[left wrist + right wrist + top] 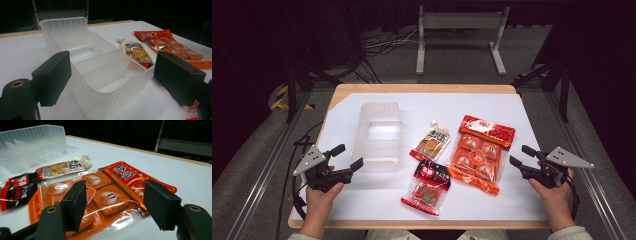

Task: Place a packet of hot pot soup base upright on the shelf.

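Observation:
A clear ribbed plastic bin [378, 136] [95, 72] [27, 146] with an inner divider stands at the table's left. To its right lie a beige spouted pouch [431, 140] [136, 51] [63, 167], a red-and-black packet [428, 186] [17, 190] and a large orange packet of wrapped blocks [478, 152] [172, 47] [100, 195]. My left gripper [346, 156] [112, 75] is open, just short of the bin's near corner, nothing between its jaws. My right gripper [523, 156] [115, 202] is open beside the orange packet's right edge, holding nothing.
A white sheet [362, 200] covers the wooden table [422, 88]. A grey metal stand [459, 35] and loose cables [387, 42] lie on the floor beyond the far edge. Metal rails [262, 170] run along both sides of the table.

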